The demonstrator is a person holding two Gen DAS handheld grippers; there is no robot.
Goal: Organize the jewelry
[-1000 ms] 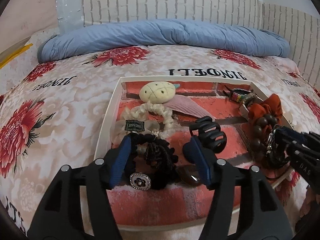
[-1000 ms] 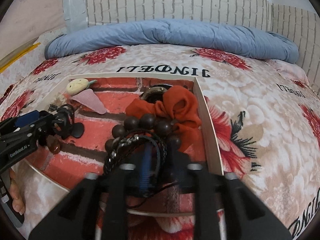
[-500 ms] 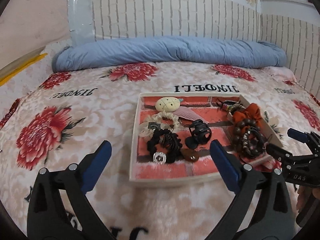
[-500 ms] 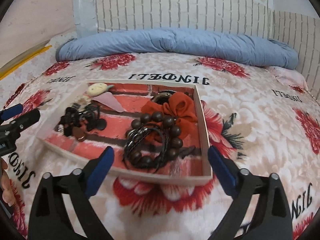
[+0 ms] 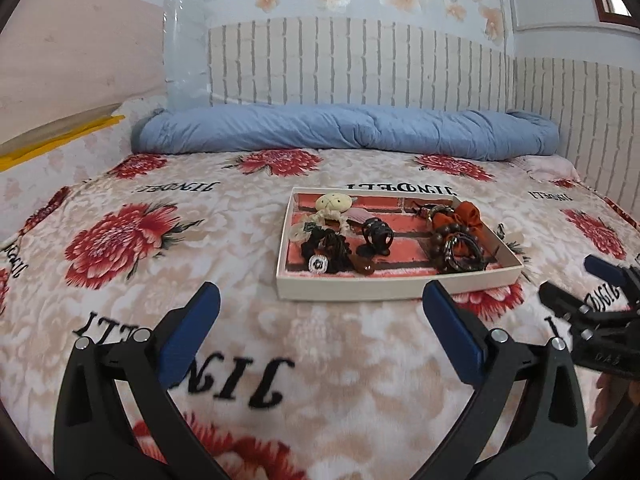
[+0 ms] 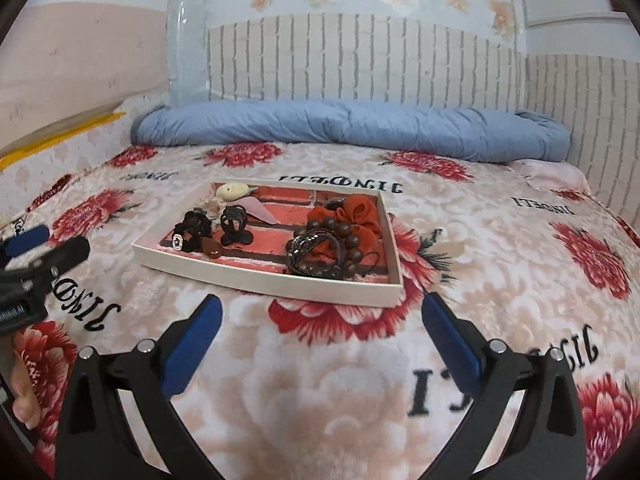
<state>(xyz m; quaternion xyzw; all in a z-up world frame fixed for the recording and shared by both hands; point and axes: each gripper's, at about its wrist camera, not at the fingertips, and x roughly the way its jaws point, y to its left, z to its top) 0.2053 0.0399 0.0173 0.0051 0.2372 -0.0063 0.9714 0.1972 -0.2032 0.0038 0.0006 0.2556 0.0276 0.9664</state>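
Note:
A white tray (image 5: 384, 289) with a red brick-pattern floor sits on the floral bedspread. It holds a black scrunchie (image 5: 328, 254), a black claw clip (image 5: 377, 236), a cream round clip (image 5: 332, 202), brown bead bracelets (image 5: 456, 250) and an orange scrunchie (image 5: 466, 215). The tray also shows in the right wrist view (image 6: 260, 278). My left gripper (image 5: 320, 320) is open and empty, held back from the tray's near edge. My right gripper (image 6: 322, 322) is open and empty, also short of the tray.
A rolled blue duvet (image 5: 344, 130) lies along the far side of the bed against a brick-pattern wall. A yellow-edged object (image 5: 52, 142) sits at the far left. The right gripper appears at the right edge of the left wrist view (image 5: 596, 312).
Both grippers have pulled back and away from the tray and opened wide. The black scrunchie and the bracelets now lie in the tray, free of the fingers.

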